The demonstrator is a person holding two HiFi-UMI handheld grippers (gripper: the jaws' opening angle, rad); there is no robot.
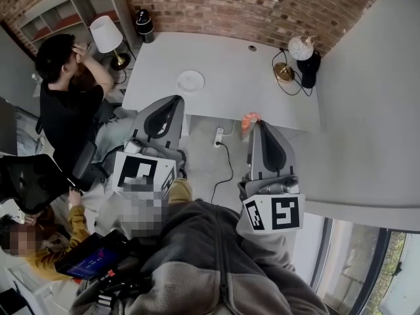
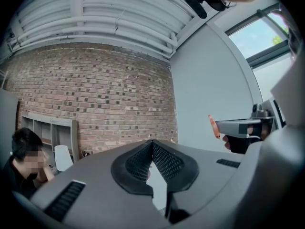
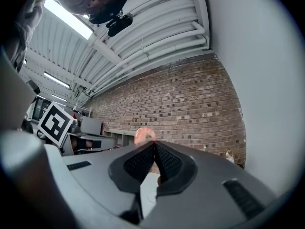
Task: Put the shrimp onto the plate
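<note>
An orange-pink shrimp [image 1: 249, 119] is pinched at the tip of my right gripper [image 1: 255, 123], just off the near edge of the white table [image 1: 262, 84]. In the right gripper view the shrimp [image 3: 144, 135] curls up above the shut tips of the right gripper [image 3: 153, 145]. A small white plate [image 1: 190, 81] lies on the table, left of centre, bare. My left gripper [image 1: 178, 100] is shut on nothing, held below the plate near the table's edge. From the left gripper [image 2: 152, 143] view, the shrimp [image 2: 213, 126] shows at the right.
A white-shaded lamp [image 1: 106, 35] and a dark jug [image 1: 144, 23] stand at the table's far left. A globe lamp [image 1: 300, 50] with a cable is at the far right. A person in black [image 1: 65, 104] sits at the left. A power strip [image 1: 219, 136] lies on the floor.
</note>
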